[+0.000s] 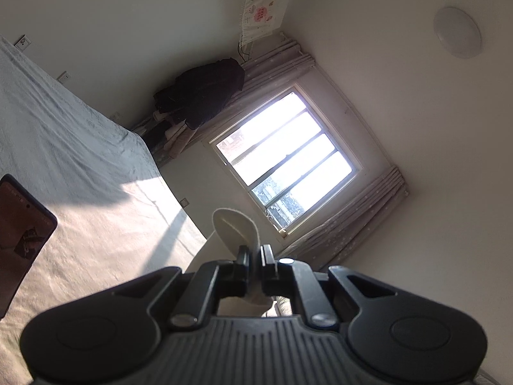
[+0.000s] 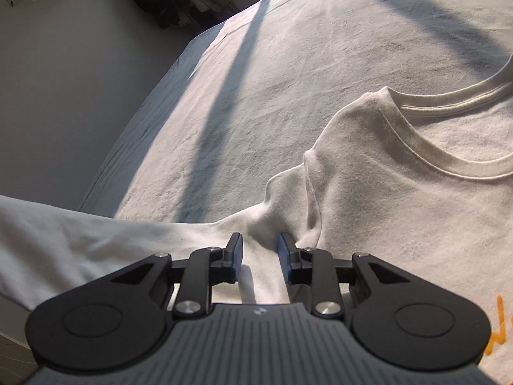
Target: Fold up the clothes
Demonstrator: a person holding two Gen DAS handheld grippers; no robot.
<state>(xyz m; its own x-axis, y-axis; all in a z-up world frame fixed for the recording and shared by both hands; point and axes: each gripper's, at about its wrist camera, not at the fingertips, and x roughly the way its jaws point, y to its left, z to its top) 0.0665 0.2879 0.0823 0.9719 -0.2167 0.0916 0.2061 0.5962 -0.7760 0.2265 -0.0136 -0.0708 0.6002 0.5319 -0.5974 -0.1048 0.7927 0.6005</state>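
Observation:
A white T-shirt (image 2: 400,211) with orange print at its lower right lies spread on the bed, its ribbed collar (image 2: 449,166) to the right. My right gripper (image 2: 260,245) points down at the shoulder seam. Its jaws stand a little apart astride a raised ridge of the shirt's fabric, and creases run to the right fingertip (image 2: 285,243). A sleeve (image 2: 80,240) stretches off to the left. In the left wrist view my left gripper (image 1: 255,252) is held level above the bed, shut on a fold of white fabric (image 1: 235,227) that loops out past its fingertips.
The bed sheet (image 2: 288,64) is pale, with sun patches and bar shadows; its edge (image 2: 134,122) drops off to the left. A dark phone (image 1: 22,224) lies on the bed (image 1: 80,147). Beyond are a bright window (image 1: 285,157), curtains and dark clothes (image 1: 202,93) piled in the corner.

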